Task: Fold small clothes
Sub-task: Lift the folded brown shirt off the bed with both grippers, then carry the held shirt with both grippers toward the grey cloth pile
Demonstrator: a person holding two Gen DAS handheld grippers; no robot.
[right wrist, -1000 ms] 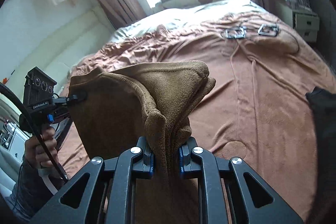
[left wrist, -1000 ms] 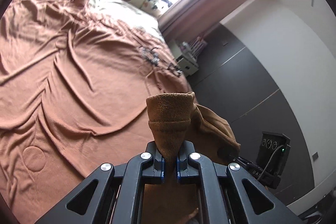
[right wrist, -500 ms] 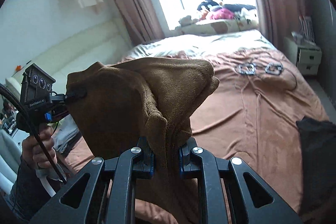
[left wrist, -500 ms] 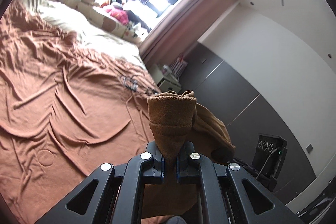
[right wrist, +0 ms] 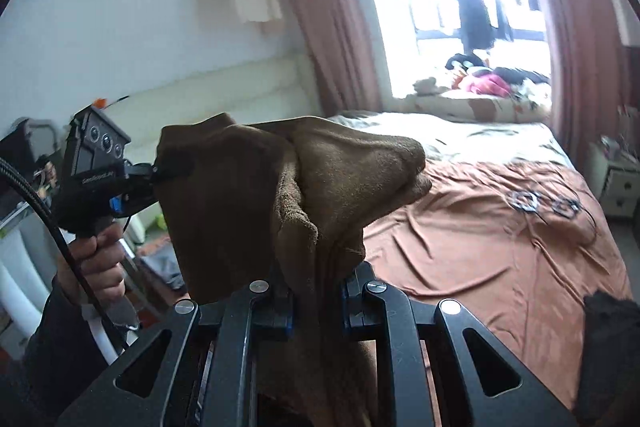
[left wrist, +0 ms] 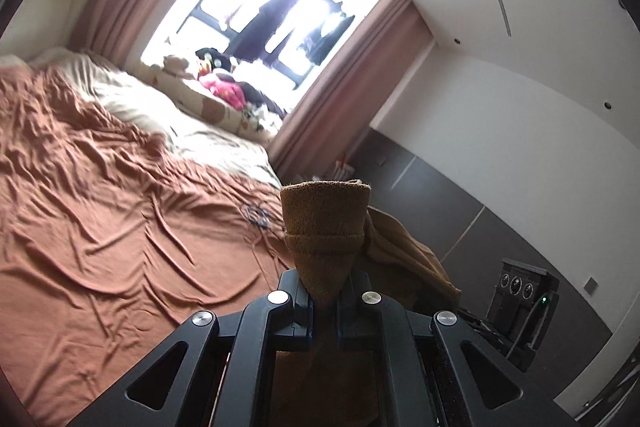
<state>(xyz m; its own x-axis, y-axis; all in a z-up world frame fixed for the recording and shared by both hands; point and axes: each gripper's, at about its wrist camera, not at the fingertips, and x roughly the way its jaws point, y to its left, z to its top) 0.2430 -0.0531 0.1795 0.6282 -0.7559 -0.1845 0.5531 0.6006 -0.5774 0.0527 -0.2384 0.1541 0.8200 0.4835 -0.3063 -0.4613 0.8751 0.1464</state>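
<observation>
Left wrist view: left gripper (left wrist: pixel 323 301) jaws pinch the brown fleece garment's (left wrist: pixel 324 223) hem. Right gripper (right wrist: pixel 316 301) jaws clamp its other edge, above the bed's (right wrist: pixel 500 251) open rust sheet.

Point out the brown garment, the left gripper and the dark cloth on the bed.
brown garment (right wrist: pixel 248 203): right wrist view, its hanging middle.
left gripper (right wrist: pixel 158 171): right wrist view, tips clamping the garment's corner.
dark cloth (right wrist: pixel 608 339): right wrist view, its middle.
</observation>
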